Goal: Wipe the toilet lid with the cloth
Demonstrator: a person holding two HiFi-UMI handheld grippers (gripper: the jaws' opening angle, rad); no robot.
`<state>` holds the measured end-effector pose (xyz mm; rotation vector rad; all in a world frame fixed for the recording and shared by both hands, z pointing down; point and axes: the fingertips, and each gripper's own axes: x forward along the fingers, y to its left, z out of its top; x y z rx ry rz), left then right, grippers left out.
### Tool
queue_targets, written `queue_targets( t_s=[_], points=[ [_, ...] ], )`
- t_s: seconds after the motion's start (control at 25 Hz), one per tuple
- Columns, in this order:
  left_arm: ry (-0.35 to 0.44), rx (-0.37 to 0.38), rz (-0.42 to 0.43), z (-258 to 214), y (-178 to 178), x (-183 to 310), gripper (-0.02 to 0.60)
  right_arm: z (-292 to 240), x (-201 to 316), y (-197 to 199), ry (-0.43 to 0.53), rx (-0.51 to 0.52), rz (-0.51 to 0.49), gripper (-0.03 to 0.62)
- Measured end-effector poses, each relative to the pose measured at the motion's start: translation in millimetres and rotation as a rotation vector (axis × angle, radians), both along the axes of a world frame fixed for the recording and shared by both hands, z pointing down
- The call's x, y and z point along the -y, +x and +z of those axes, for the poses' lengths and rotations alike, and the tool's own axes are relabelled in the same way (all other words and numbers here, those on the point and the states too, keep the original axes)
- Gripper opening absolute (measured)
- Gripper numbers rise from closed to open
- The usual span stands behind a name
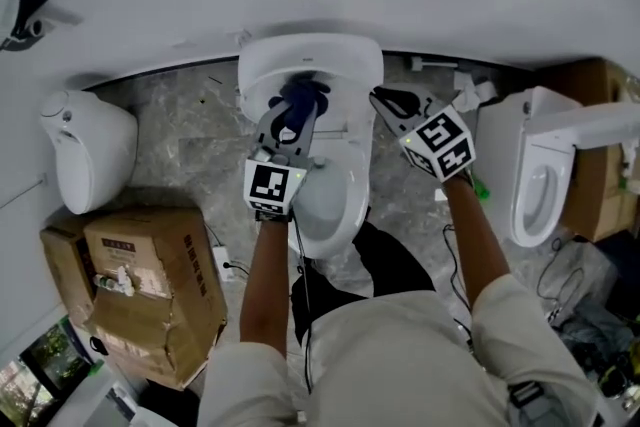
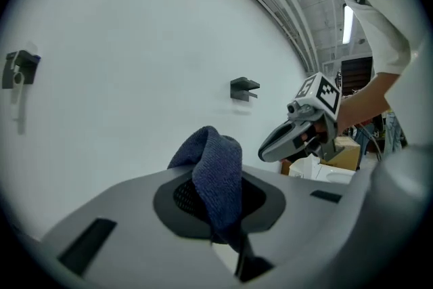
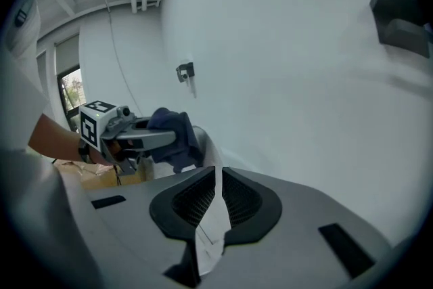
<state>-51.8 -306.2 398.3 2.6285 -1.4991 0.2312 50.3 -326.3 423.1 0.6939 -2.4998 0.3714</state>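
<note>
We log left tool [image 2: 222,230] pinching cloth [image 2: 216,166]; toilet lid [image 1: 340,60] lies at its 12 o'clock (right tool [image 3: 216,179] pressed together, empty).

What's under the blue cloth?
The white toilet is below the blue cloth, which the left tool pinches. The bit of toilet straight under the cloth is covered, so it can't be seen.

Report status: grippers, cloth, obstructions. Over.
Left gripper shut on blue cloth, up by raised toilet lid. Right gripper shut, empty. Nothing blocking the lid.
</note>
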Motion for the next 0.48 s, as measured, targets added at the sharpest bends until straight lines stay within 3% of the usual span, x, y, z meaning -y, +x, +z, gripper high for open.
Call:
queue_targets(
  t_s=[0.16,0.28,0.48],
  points=[
    [-0.022,-0.013,-0.072,-10.5,-27.1,-18.3,0.043,23.0,7.6,-11.0,-0.022,-0.089,-0.058,0.041],
    [-0.016,-0.009,-0.116,-20.0,-38.8,-27.7,0.043,26.7,18.5,-15.5,-0.022,-0.107,-0.072,0.122],
    [-0.048,0.002,-0.151,-30.8,-47.5,-43.1,0.043,36.4,25.3,-29.0,0.000,-0.177,-0.144,0.129]
  ],
)
